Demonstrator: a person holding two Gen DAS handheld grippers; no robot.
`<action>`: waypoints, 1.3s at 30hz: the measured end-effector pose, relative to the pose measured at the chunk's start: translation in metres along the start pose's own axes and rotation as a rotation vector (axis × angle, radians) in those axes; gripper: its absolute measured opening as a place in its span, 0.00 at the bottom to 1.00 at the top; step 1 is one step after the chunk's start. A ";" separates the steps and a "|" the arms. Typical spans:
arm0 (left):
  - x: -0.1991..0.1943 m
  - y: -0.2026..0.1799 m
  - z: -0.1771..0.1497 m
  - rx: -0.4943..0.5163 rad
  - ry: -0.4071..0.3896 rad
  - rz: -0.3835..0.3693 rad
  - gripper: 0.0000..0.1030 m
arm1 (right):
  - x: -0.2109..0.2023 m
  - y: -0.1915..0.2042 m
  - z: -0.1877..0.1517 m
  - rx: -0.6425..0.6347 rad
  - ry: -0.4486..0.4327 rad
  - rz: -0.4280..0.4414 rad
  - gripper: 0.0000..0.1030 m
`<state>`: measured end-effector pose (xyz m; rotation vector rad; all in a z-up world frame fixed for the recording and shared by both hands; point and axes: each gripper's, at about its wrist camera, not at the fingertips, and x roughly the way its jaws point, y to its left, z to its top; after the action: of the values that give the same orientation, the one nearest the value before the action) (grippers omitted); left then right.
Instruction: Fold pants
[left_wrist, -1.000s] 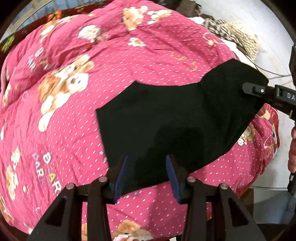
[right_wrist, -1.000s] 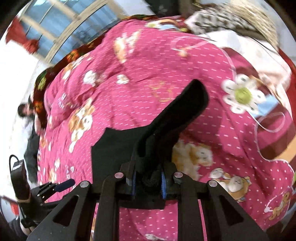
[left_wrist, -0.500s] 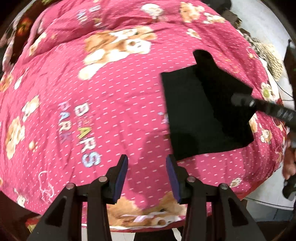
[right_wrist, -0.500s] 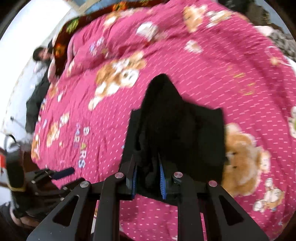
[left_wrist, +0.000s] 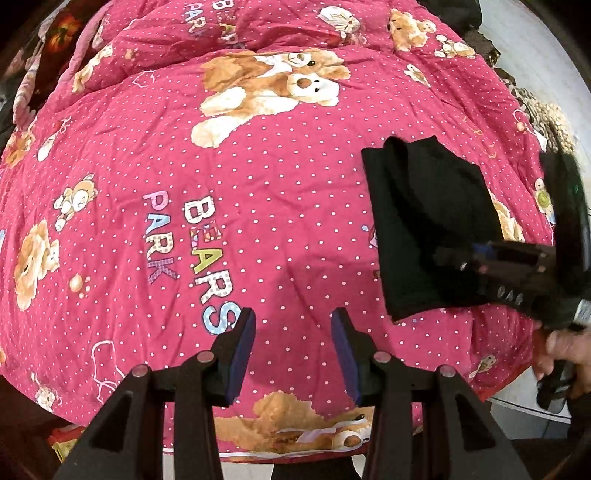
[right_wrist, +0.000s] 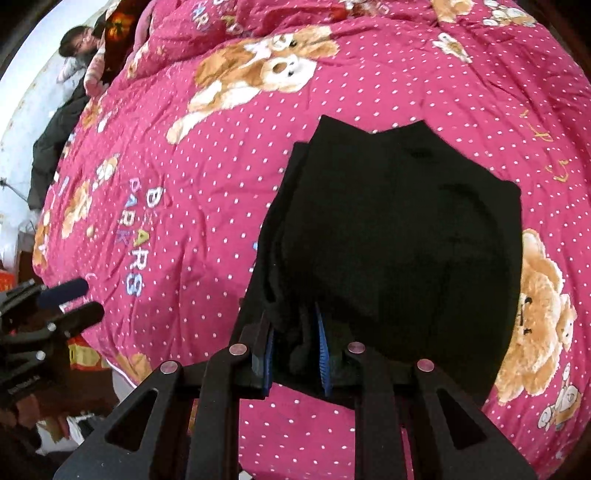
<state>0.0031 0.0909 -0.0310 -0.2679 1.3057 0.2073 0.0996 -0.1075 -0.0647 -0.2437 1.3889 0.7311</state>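
Left wrist view
- Left gripper (left_wrist: 293, 350): jaws stand wide apart with nothing between them; it hangs over bare quilt near the bed's near edge.
- Quilt (left_wrist: 258, 206): pink with white dots and teddy bear prints; the words "BEARS PARK" lie left of centre.
- Pants (left_wrist: 424, 221): black, folded into a compact block, lying on the right part of the quilt, well apart from the left gripper.
- Right gripper (left_wrist: 476, 258): reaches in from the right edge, blurred, its tip at the near right part of the pants.
- Hand (left_wrist: 565, 347): at the right edge, on the right gripper's handle.
- Far right: knitted cloth (left_wrist: 550, 118) beyond the quilt's edge.

Right wrist view
- Right gripper (right_wrist: 295, 350): jaws closed on a bunched fold of the pants' near edge; black cloth fills the gap between the blue pads (right_wrist: 323, 350).
- Pants (right_wrist: 399, 229): spread ahead of the gripper over the centre and right of the quilt, layered edges showing on the left side.
- Quilt (right_wrist: 207, 177): a large bear print lies beyond the pants, another just right of them.
- Left gripper (right_wrist: 70, 299): at the left edge, fingers apart, clear of the pants.
- Person (right_wrist: 70, 55): far left, beside the bed.
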 end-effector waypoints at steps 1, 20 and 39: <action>0.000 0.000 0.000 0.001 0.001 0.000 0.44 | 0.003 0.003 -0.003 -0.007 0.008 -0.001 0.19; 0.010 -0.048 0.010 0.061 0.018 -0.046 0.44 | -0.007 -0.055 -0.048 0.201 -0.006 0.112 0.39; 0.075 -0.131 0.116 0.119 0.007 -0.227 0.44 | -0.036 -0.131 0.006 0.295 -0.080 0.117 0.26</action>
<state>0.1682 0.0028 -0.0653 -0.3127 1.2783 -0.0637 0.1822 -0.2155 -0.0628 0.0978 1.4227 0.6148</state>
